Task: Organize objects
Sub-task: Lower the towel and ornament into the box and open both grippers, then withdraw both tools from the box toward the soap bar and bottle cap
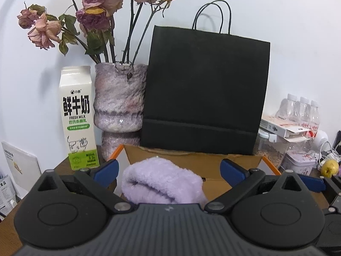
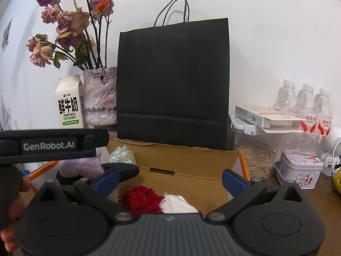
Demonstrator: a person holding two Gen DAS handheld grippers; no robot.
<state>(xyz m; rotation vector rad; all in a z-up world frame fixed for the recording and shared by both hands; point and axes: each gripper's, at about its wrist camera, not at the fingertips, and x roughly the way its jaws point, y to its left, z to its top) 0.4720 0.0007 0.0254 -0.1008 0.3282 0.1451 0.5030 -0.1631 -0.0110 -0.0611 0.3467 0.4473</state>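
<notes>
An open cardboard box (image 1: 213, 162) with orange edging sits in front of me. A fluffy lilac cloth (image 1: 164, 183) lies in its left part. My left gripper (image 1: 169, 168) hangs over it, open wide, the cloth lying loose between the blue pads (image 1: 106, 168). In the right wrist view the box (image 2: 187, 160) also holds a red rose (image 2: 140, 198), a white crumpled tissue (image 2: 179, 204) and an iridescent wrapper (image 2: 122, 154). My right gripper (image 2: 170, 180) is open above the rose and tissue, holding nothing. The left gripper's black housing (image 2: 49, 145) crosses the left side, over the lilac cloth (image 2: 81, 164).
A black paper bag (image 1: 204, 89) stands behind the box against the white wall. Left of it are a vase of dried roses (image 1: 119, 98) and a milk carton (image 1: 77, 115). To the right stand water bottles (image 2: 307, 104), a seed jar (image 2: 255, 157), a tin (image 2: 298, 168) and a yellow fruit (image 1: 330, 167).
</notes>
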